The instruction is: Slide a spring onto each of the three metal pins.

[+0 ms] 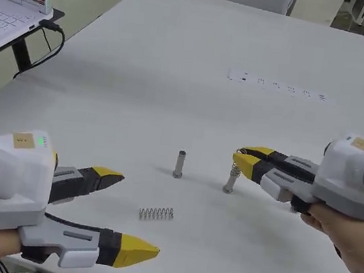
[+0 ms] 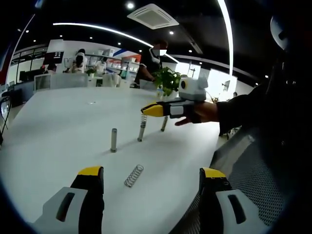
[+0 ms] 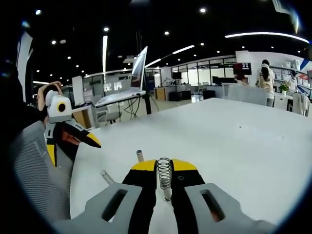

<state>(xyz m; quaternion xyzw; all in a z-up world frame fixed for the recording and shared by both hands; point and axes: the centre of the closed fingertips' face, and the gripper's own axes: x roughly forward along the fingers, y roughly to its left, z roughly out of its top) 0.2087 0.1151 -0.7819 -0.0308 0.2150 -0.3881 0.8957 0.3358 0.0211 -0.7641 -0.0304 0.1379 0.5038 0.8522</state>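
Jaws of the right gripper [image 1: 242, 155] clamp a spring [image 3: 165, 171] that stands on a metal pin [image 1: 229, 184], just right of the bare pin [image 1: 179, 165]. A loose spring [image 1: 156, 213] lies on the white worktop [image 1: 175, 88] near the bare pin, toward the left gripper [image 1: 129, 214], whose jaws gape apart.

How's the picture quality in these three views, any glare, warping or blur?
Head view: soft even light, sharp, only faint shadows by the loose coiled steel spring on the white table. Left gripper view: fisheye curves the ceiling light strip; the open left tongs loom large. Right gripper view: round ceiling lamps glare against dark, yet the second steel spring, gripped in the right tongs, reads clearly.
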